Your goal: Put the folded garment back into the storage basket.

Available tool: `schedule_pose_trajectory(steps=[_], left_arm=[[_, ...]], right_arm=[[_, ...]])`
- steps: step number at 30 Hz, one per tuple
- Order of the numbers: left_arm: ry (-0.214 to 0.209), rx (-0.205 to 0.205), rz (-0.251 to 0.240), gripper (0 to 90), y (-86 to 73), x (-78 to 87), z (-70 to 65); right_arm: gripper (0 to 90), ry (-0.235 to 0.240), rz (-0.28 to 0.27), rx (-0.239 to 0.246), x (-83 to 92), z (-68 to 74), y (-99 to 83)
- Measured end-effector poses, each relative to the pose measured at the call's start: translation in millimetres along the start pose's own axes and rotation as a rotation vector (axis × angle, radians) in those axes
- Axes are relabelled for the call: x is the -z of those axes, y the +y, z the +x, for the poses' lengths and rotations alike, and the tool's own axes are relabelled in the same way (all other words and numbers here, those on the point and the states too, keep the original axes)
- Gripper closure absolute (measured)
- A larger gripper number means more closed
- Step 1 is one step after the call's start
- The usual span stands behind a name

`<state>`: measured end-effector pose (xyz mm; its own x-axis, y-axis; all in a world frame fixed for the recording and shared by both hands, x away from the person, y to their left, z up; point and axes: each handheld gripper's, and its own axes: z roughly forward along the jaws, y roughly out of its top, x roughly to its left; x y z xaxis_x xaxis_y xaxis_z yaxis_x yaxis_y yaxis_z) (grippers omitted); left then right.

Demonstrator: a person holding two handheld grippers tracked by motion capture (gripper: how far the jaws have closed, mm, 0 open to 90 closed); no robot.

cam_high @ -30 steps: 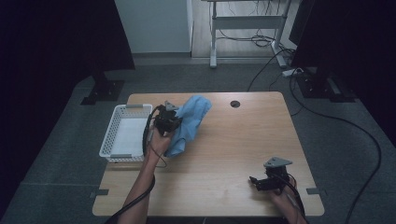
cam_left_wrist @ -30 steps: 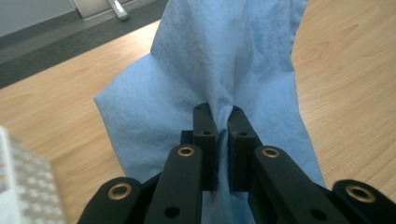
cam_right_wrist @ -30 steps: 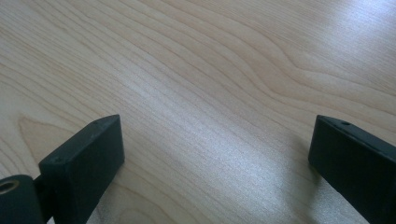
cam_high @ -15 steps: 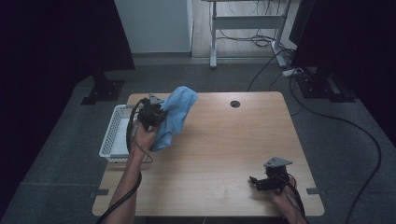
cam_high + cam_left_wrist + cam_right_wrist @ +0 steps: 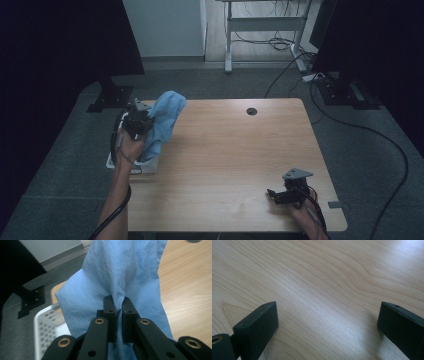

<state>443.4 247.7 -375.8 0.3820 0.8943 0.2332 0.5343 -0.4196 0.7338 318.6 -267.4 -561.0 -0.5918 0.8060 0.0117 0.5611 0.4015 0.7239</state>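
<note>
Above the white basket (image 5: 116, 161), a crumpled light-blue cloth (image 5: 162, 122) hangs.

No writing, label, brand, number or sign could be read anywhere in the pictures.
</note>
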Motion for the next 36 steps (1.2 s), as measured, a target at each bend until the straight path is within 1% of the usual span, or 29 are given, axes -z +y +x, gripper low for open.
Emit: schedule_pose_trajectory(steps=[6,10,16,19,20,21,24,28,30,32,34,36], left_arm=[[0.053,0.015,0.036,84.9,-18.4,-0.9,23.3],[0.071,0.022,0.070,84.8,-32.9,-6.3,32.5],[0.099,0.023,0.143,84.8,-54.3,-23.2,39.1],[0.098,0.048,0.154,84.7,-60.7,-30.0,41.5],[0.098,0.054,0.166,84.7,-61.8,-33.0,41.6],[0.098,0.055,0.182,84.7,-62.8,-36.8,41.1],[0.111,0.037,0.243,84.7,-67.0,-51.4,38.1],[0.107,0.034,0.304,84.7,-75.5,-71.1,37.1],[0.102,0.028,0.332,84.6,-78.4,-80.0,39.2],[0.098,0.028,0.346,84.6,-79.5,-87.6,42.2],[0.078,0.044,0.350,84.5,-79.9,-95.1,45.7],[0.050,0.061,0.367,84.3,-80.9,-104.3,48.9]], right_arm=[[3.4,0.000,0.001,0.000,0.0,0.0,0.0],[3.5,0.000,0.000,0.000,0.0,0.0,0.0],[3.4,0.000,0.000,0.000,0.0,0.0,0.0],[3.5,0.000,0.000,0.000,0.0,0.0,0.0],[3.4,0.000,0.000,0.000,0.0,0.0,0.0],[3.4,0.000,0.000,0.000,0.0,0.0,0.0],[3.4,0.000,0.000,0.000,0.0,0.0,0.0],[3.4,0.000,0.000,0.000,0.0,0.0,0.0],[3.4,0.000,-0.001,0.000,0.0,0.0,0.0],[3.4,0.000,-0.001,0.000,0.0,0.0,0.0],[3.4,0.000,-0.001,0.000,0.0,0.0,0.0],[3.4,0.000,-0.001,0.000,0.0,0.0,0.0]])
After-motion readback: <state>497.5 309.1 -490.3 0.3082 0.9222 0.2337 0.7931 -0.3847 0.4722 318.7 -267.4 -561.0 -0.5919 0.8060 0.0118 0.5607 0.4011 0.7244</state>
